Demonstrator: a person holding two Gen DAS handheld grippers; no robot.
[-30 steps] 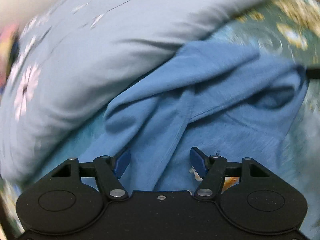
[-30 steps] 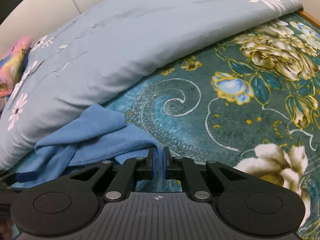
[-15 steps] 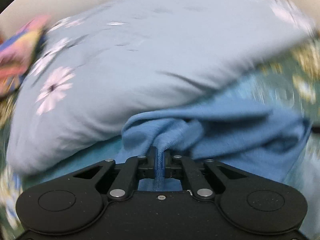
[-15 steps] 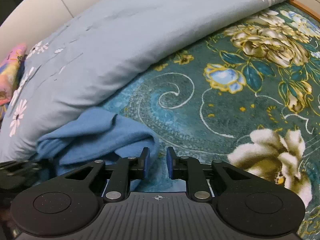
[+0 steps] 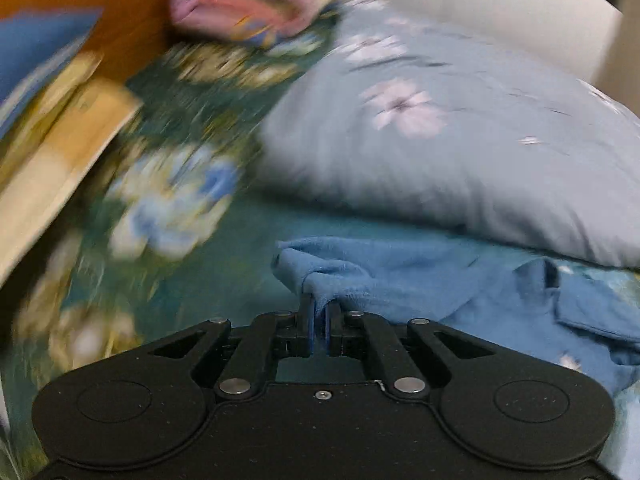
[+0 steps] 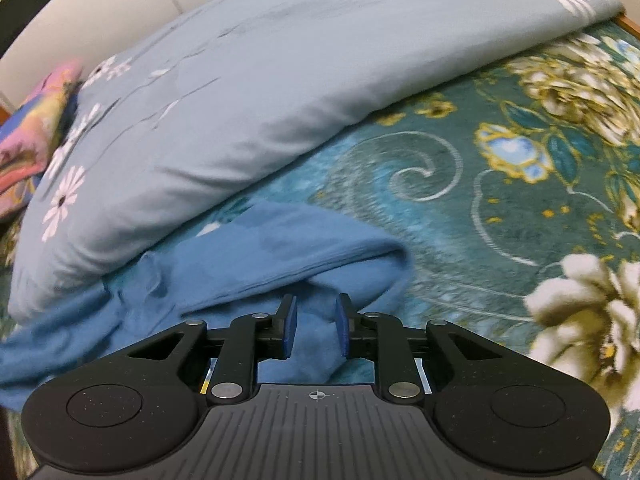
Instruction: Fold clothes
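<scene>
The left hand-held gripper (image 5: 319, 322) is clamped on a pinch of the blue garment (image 5: 432, 280), which lies on the bed at five o'clock of the quilt (image 5: 460, 160). Draw it out evenly. The right hand-held gripper (image 6: 316, 330) is opening, its pads clear of the cloth between them (regrasp an edge).

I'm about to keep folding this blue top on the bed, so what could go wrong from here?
The left gripper pinches only a thin ridge of the blue garment; it may slip out. The right gripper is opening with cloth between its pads, so that side could sag and bunch. The garment lies against the grey duvet, which might snag.
</scene>
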